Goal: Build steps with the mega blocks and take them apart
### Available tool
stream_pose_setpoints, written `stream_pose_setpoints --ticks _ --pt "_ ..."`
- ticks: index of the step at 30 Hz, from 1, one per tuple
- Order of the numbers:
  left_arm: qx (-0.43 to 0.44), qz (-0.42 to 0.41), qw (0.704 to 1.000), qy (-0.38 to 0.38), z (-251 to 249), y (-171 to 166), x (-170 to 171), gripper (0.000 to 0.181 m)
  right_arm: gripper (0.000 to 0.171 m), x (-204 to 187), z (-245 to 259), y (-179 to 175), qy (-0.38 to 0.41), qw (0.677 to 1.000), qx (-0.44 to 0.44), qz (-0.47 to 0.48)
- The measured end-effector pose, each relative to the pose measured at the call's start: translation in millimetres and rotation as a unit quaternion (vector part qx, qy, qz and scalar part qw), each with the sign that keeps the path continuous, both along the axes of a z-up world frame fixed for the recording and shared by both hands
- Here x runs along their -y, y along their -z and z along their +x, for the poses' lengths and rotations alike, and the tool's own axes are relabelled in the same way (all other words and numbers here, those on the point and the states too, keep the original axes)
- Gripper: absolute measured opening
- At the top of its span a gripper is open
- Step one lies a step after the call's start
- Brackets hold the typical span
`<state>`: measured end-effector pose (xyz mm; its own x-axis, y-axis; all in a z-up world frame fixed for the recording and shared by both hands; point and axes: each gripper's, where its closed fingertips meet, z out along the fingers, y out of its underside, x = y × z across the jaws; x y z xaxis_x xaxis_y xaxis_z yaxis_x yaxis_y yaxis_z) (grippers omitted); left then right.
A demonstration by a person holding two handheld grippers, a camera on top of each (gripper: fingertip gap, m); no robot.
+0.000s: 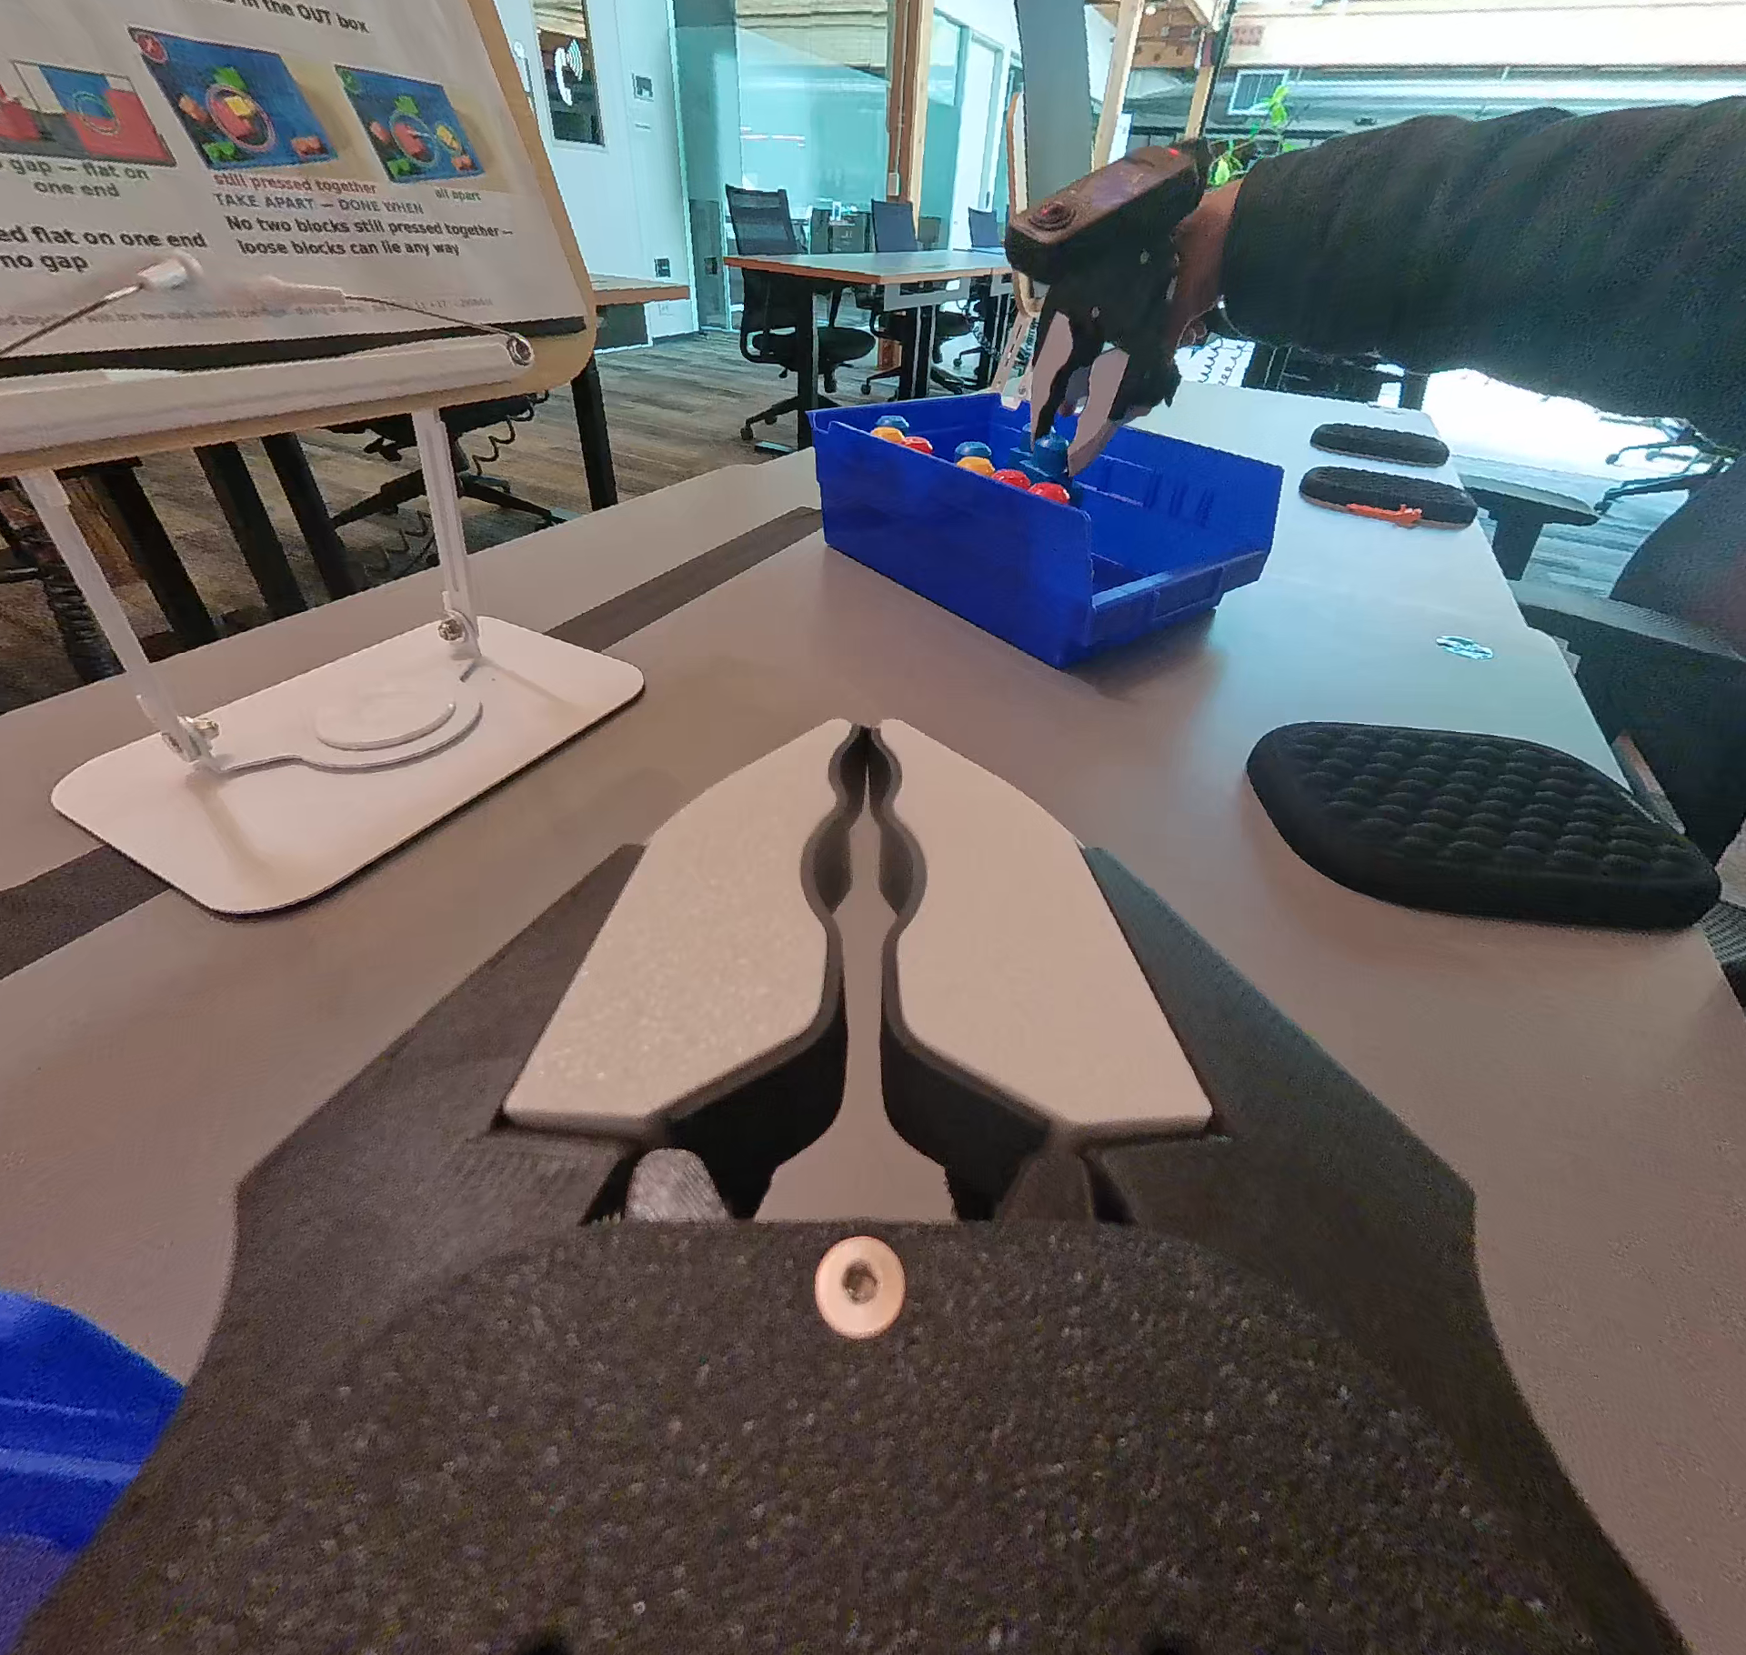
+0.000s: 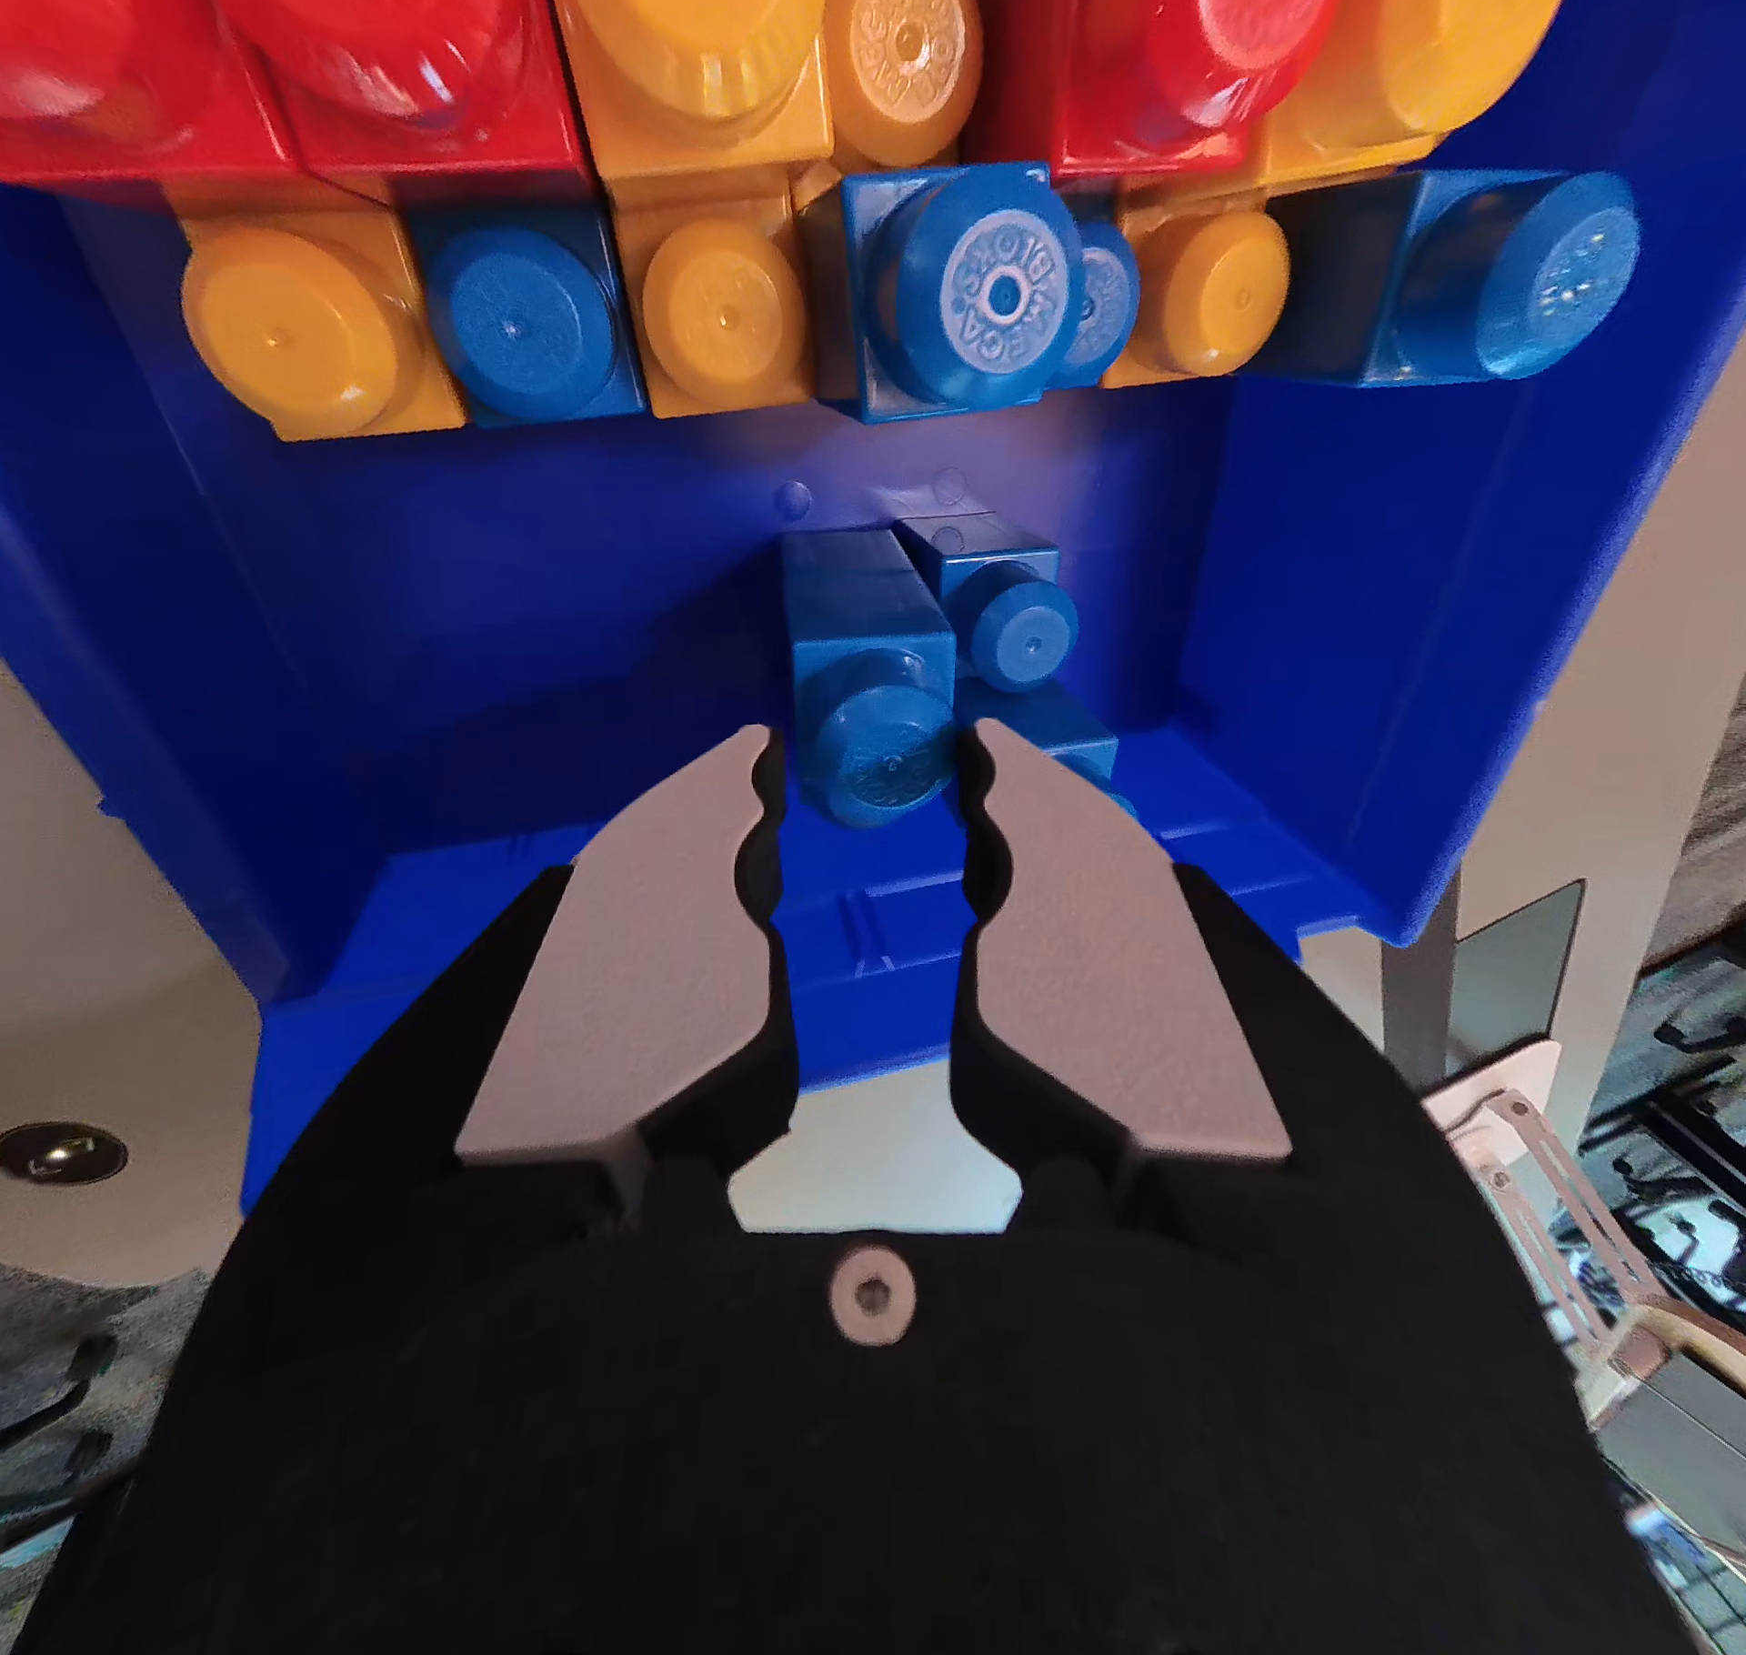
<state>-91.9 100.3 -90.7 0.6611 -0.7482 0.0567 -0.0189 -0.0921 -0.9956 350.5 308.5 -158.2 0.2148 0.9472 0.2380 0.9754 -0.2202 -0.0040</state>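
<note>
A blue bin (image 1: 954, 551) stands on the grey table (image 1: 850, 646). In the right wrist view the bin (image 2: 472, 589) holds rows of loose red (image 2: 397, 32), yellow (image 2: 302, 334) and blue (image 2: 520, 325) blocks at its far side. Nearer lies a stack of joined blue blocks (image 2: 860, 618), studs pointing at the camera. My right gripper (image 2: 874, 745) is open, its fingertips on either side of the stack's nearest stud (image 2: 883, 764), with narrow gaps. It also shows in the left wrist view (image 1: 1066, 448), reaching down into the bin. My left gripper (image 1: 867, 745) is shut and empty, low over the table.
A white stand (image 1: 359, 759) with an instruction sheet (image 1: 265, 145) is at the left. Black textured pads lie at the right (image 1: 1474, 825) and farther back (image 1: 1389, 495). A dark sleeve (image 1: 1512, 230) crosses above. Something blue (image 1: 66, 1440) shows at the lower left. The table edge runs along the right. Tip to tip, the grippers are about 50 centimetres apart.
</note>
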Motion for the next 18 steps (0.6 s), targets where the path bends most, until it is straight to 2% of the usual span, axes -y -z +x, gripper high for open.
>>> stream_pose_setpoints --ticks 5,9,11,14,18 --pt "-0.002 0.001 1.0 0.001 0.8 -0.3 0.4 0.0 0.037 0.4 -15.5 -28.6 -0.004 0.999 -0.047 0.027" --pt "-0.001 0.004 1.0 -0.002 0.3 -1.4 0.1 0.0 0.032 -7.0 -67.1 -83.2 -0.016 0.974 -0.195 0.111" --pt "-0.002 0.008 1.0 -0.006 -0.2 -2.8 -0.3 0.0 0.029 -5.9 -104.7 -116.5 -0.029 0.943 -0.288 0.165" --pt "-0.003 0.014 1.0 -0.015 -1.7 -4.2 -1.2 0.0 0.017 7.7 -161.2 -161.8 -0.028 0.877 -0.42 0.233" --pt "-0.005 0.016 1.0 -0.024 -4.1 -4.5 -2.7 0.0 0.005 39.7 -217.4 -187.5 0.02 0.787 -0.557 0.263"
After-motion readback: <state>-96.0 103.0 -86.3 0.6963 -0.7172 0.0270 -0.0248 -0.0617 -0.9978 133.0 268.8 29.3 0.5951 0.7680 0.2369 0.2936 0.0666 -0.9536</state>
